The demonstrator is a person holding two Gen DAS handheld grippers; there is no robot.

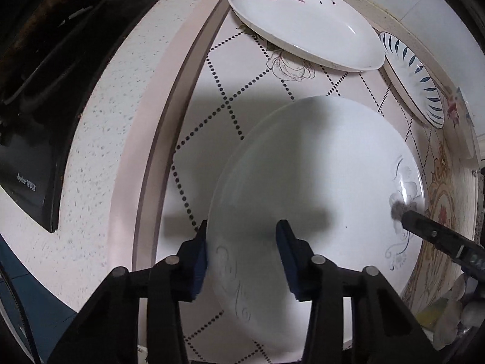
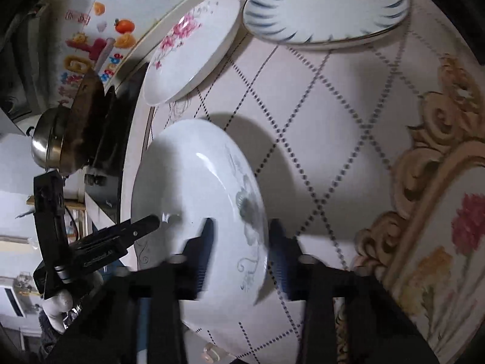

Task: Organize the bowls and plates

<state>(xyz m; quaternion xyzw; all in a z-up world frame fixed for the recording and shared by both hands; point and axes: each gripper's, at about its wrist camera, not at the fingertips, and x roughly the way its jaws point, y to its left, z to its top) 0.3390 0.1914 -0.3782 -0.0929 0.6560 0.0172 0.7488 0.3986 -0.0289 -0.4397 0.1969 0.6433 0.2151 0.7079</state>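
Two grippers straddle opposite rims of one large white ceramic plate with a grey floral print (image 1: 318,188), which sits just above or on the patterned tablecloth with dotted diamond lines (image 1: 212,121).

Left gripper (image 1: 242,254): jaws spread wide, one blue-padded finger outside the near rim, the other over the plate's inner face. Neither pad visibly presses the ceramic; no grip is established.

Right gripper (image 2: 239,254): likewise parted wide, rim between the fingers, pads apart from the surface. This view is motion-blurred, so contact cannot be confirmed.

Governing relation: the rim passes between each pair of fingers, edge-on to the jaws, with the grippers on opposite sides of the plate. Judgement: closing either pair would pinch the rim. Both are equally near.

Farther back, a white oval plate with pink roses (image 1: 303,21) rests on the cloth, and beside it a white plate with dark blue leaf strokes (image 2: 327,9). Rims look close together; touching cannot be determined.

Obscured: whether the large plate is lifted or resting. Its underside is hidden, and its near edge is cut off by the gripper bodies.
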